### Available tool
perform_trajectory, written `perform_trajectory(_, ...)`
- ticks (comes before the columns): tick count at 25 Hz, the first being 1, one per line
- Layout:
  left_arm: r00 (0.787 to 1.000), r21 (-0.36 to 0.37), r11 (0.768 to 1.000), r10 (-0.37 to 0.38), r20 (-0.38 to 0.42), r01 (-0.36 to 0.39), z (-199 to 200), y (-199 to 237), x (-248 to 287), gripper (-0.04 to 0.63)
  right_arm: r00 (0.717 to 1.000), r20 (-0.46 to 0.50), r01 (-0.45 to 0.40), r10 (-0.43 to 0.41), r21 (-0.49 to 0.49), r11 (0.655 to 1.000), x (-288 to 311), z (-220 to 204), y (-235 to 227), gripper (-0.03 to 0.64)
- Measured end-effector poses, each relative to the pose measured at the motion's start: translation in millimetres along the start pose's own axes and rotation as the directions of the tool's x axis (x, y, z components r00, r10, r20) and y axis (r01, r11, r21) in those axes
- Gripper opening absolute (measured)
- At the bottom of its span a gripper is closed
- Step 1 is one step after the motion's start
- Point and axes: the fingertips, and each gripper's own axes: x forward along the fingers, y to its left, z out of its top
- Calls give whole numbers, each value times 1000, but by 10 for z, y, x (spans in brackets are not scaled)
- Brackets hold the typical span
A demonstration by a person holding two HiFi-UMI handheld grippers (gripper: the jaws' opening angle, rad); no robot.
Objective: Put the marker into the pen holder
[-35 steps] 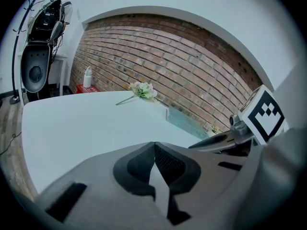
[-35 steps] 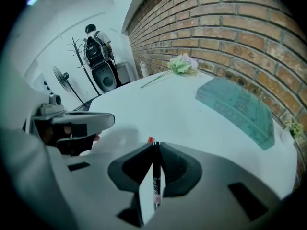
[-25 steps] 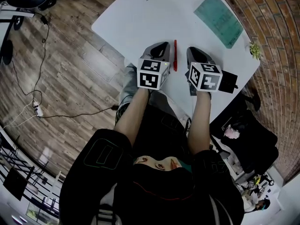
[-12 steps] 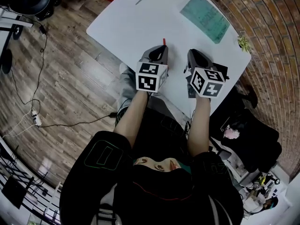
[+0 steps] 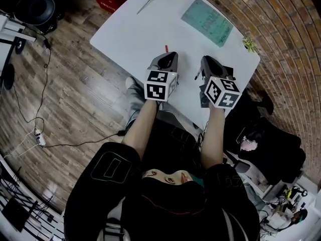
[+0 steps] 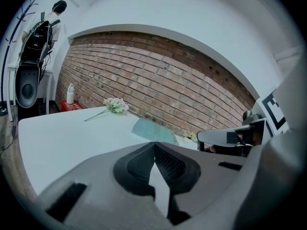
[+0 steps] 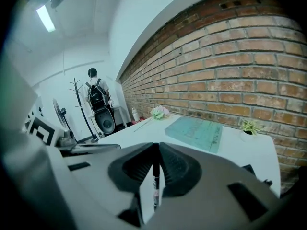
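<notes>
Marker (image 7: 155,185) (slim, dark) clamped in right gripper (image 7: 156,146), jaws just closed in | left gripper (image 6: 154,145) closed, empty | teal sheet (image 5: 207,22) at one o'clock

Office: brick wall (image 6: 158,66), white table (image 5: 150,29)

Stretches both bare forearms forward from the torso, left forearm (image 5: 143,122) and right forearm (image 5: 213,134) roughly parallel, a claw at the end of each. Holds left claw (image 5: 169,57) nose slightly down, jaws pressed together at the tips with nothing between. Holds right claw (image 5: 207,62) beside it on the right, apart, no contact, nose also tipped down. Pinches a thin dark pen (image 7: 155,176) upright between the right jaws, just now closing in on it. Carries a marker cube at the rear of each claw: left cube (image 5: 160,85), right cube (image 5: 220,92). Can't make out the hands behind the cubes.
</notes>
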Motion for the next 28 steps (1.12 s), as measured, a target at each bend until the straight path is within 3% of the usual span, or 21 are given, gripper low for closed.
perform_trajectory(12, 998, 81, 995, -53, 31, 50, 259, -408, -3, 8, 987, 159, 15, -26, 69, 998, -458, 340, -244, 43)
perform_trajectory(28, 983, 190, 965, -183, 2, 180, 395, -1199, 325, 9, 936, 335, 46, -111, 196, 980, -1110, 548, -864, 43)
